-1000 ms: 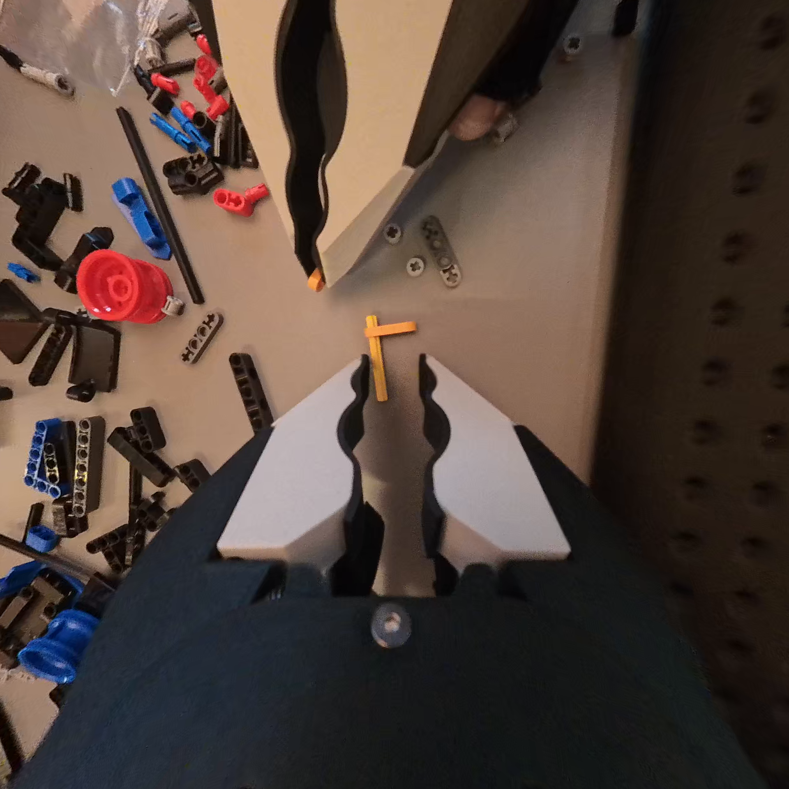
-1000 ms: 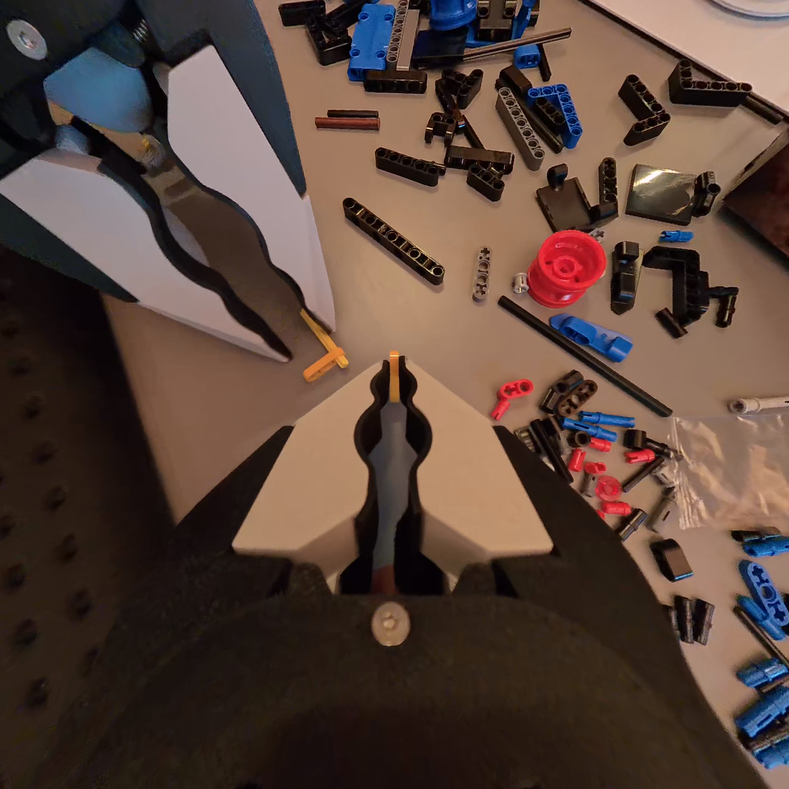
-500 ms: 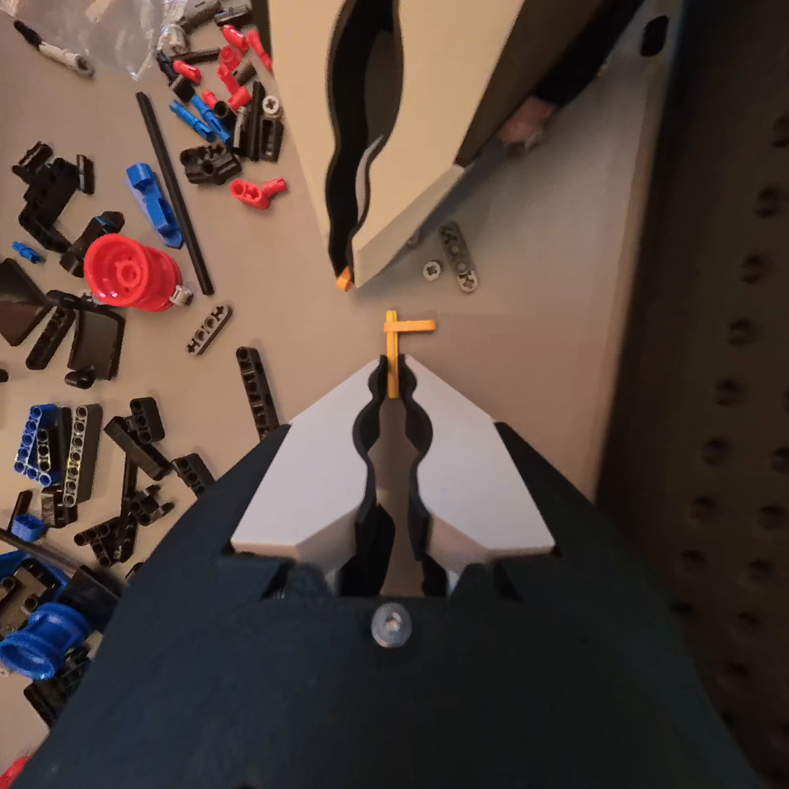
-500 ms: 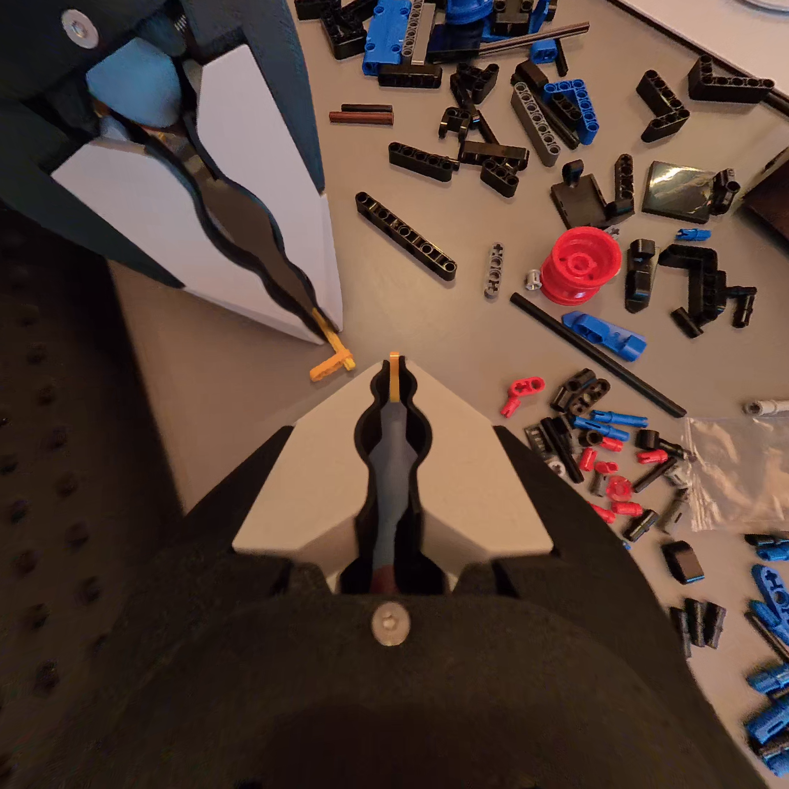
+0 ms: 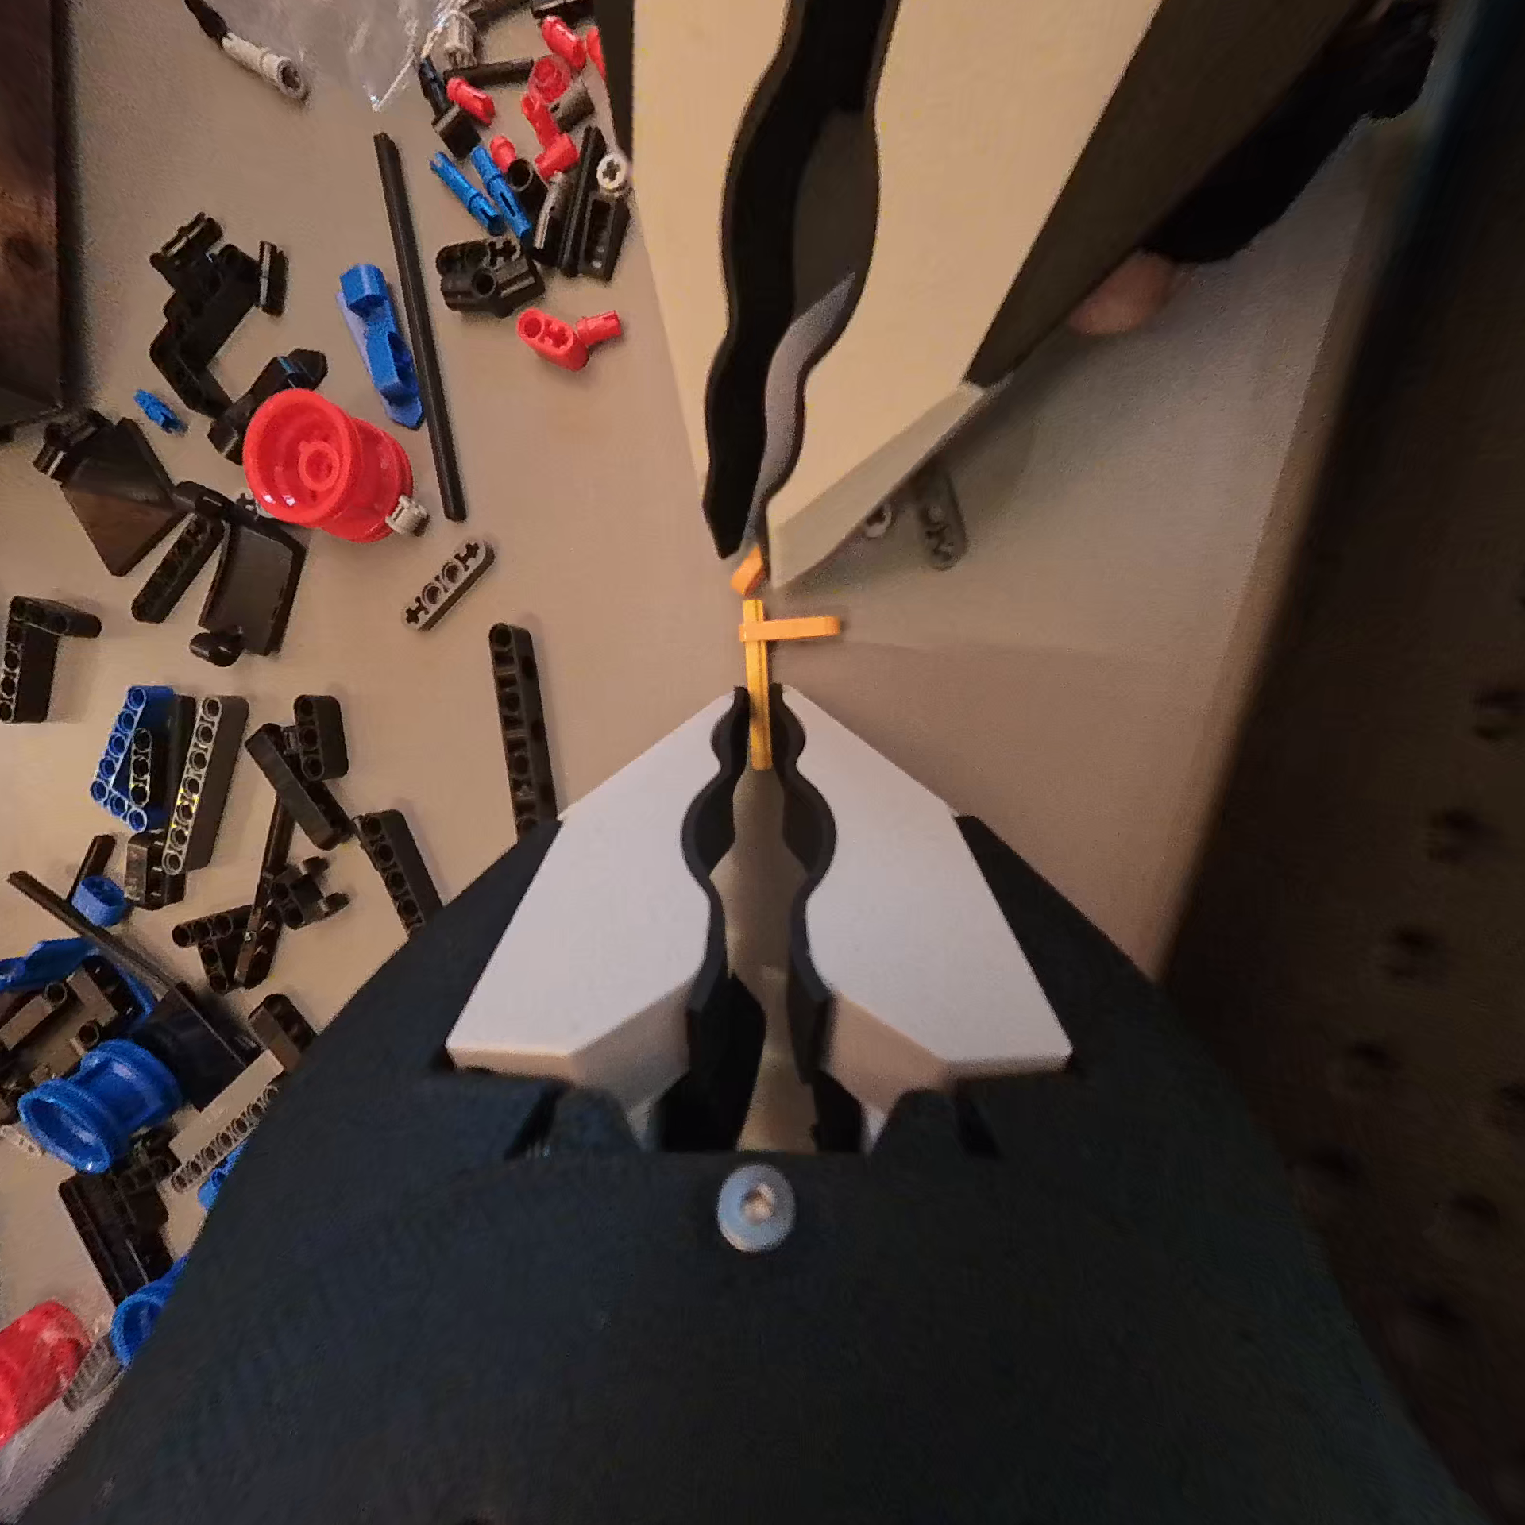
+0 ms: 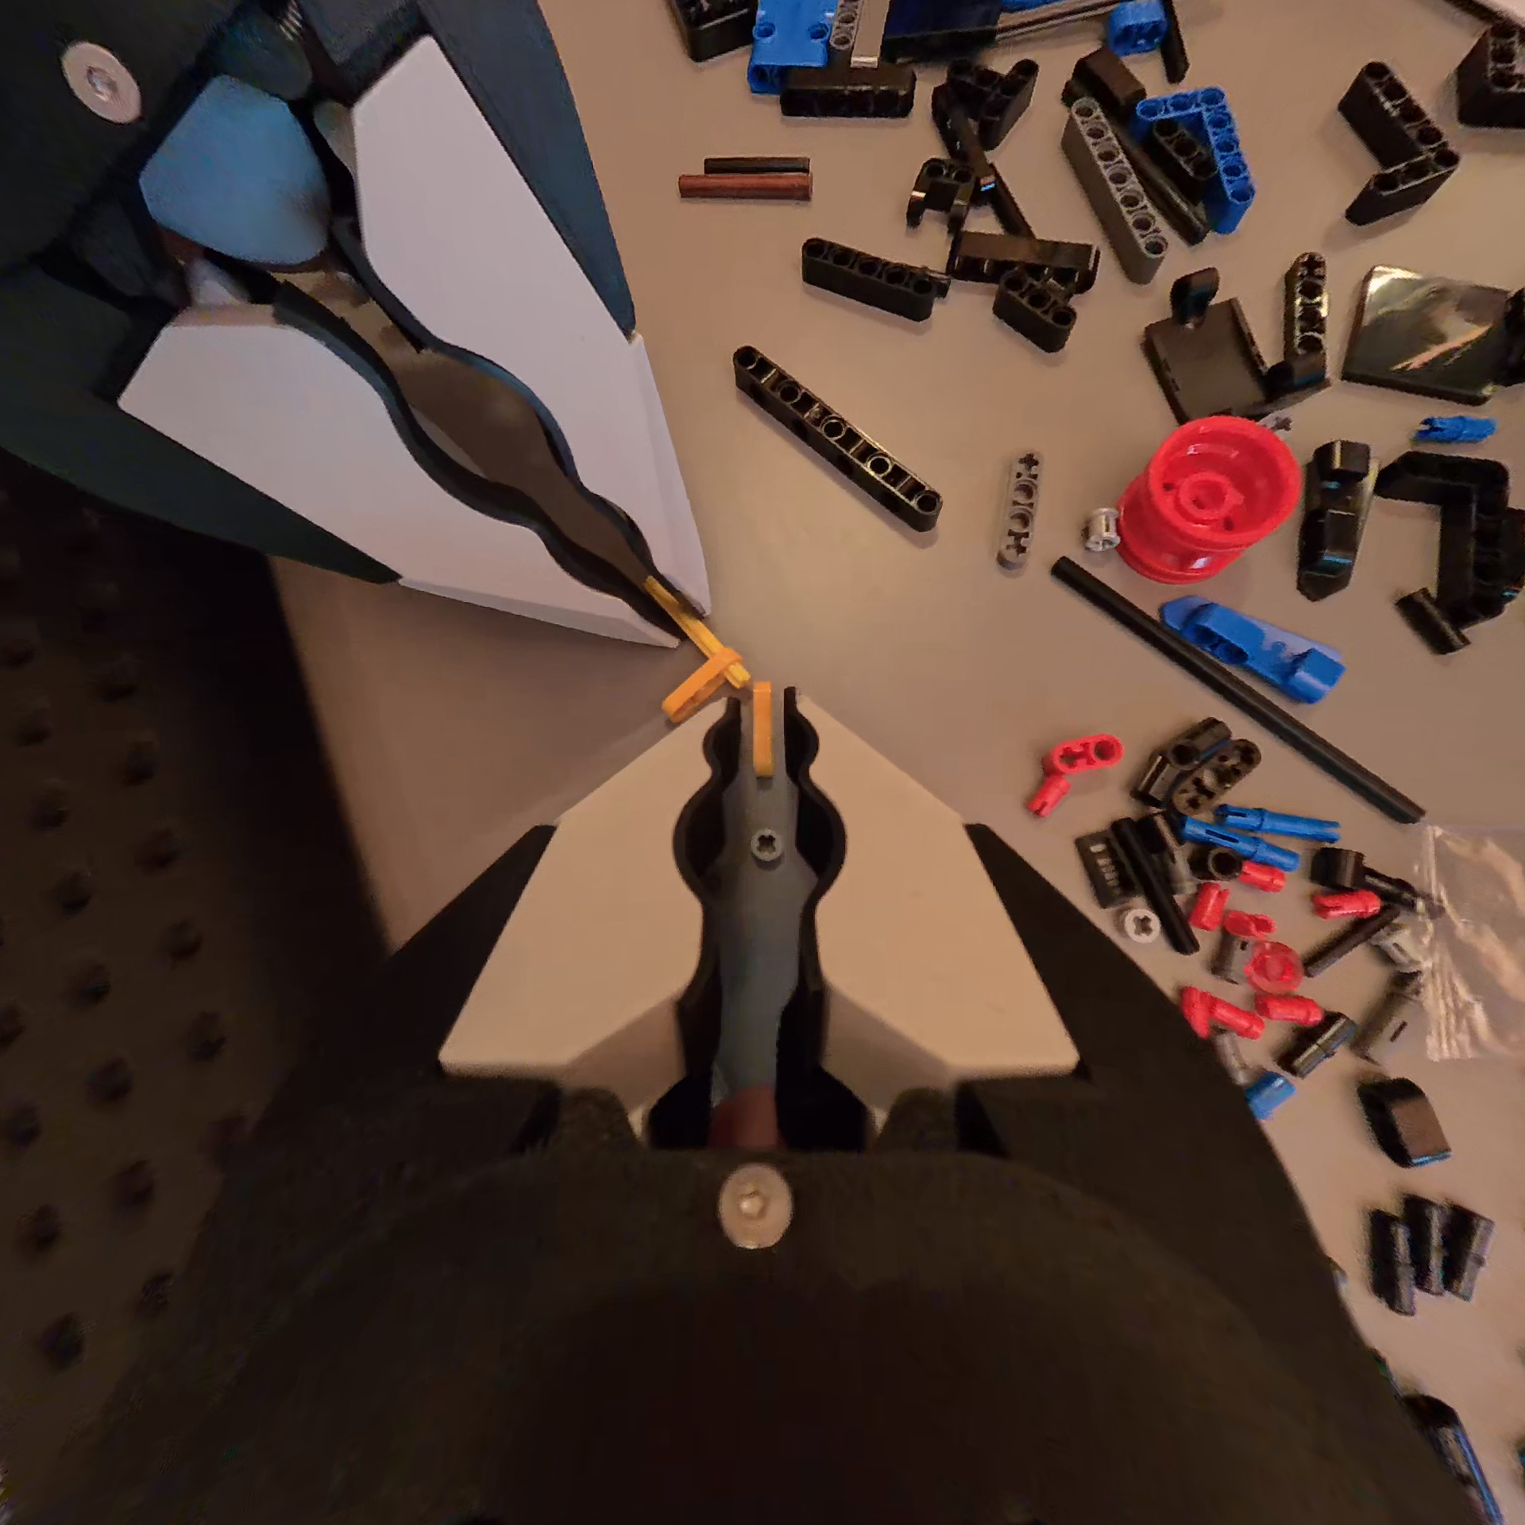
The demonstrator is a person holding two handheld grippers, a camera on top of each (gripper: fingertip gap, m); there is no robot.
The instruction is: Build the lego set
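Left wrist view. Left gripper (image 5: 759,701): jaws clenched on a yellow axle (image 5: 757,710), which projects forward from the tips. A thin orange cross-piece (image 5: 792,629) sits on the axle near its far end, pointing right. Right gripper (image 5: 747,545): enters from above, jaws pinched on a small orange piece (image 5: 749,571), whose tip hangs just beyond the end of the axle, close but whether touching cannot be told. Grey table (image 5: 627,578): bears loose parts on the left, among them a red wheel hub (image 5: 330,466), a long black axle (image 5: 419,326), a blue wheel hub (image 5: 95,1102), a black beam (image 5: 521,734) and a small red connector (image 5: 565,337). A grey thin liftarm (image 5: 941,528) lies partly hidden behind the right gripper.

Right wrist view. Right gripper (image 6: 761,701): jaws closed on the small orange piece (image 6: 762,728), held upright between the tips. Left gripper (image 6: 677,615): reaches in from upper left, gripping the yellow axle (image 6: 697,631), with the orange cross-piece (image 6: 701,686) just beside the right gripper's tips. Table (image 6: 908,660): holds the red wheel hub (image 6: 1209,495), a blue curved piece (image 6: 1250,648), the black beam (image 6: 838,437), the long black axle (image 6: 1234,689), a clear plastic bag (image 6: 1477,941) and a cluster of red, blue and black pins (image 6: 1254,941).
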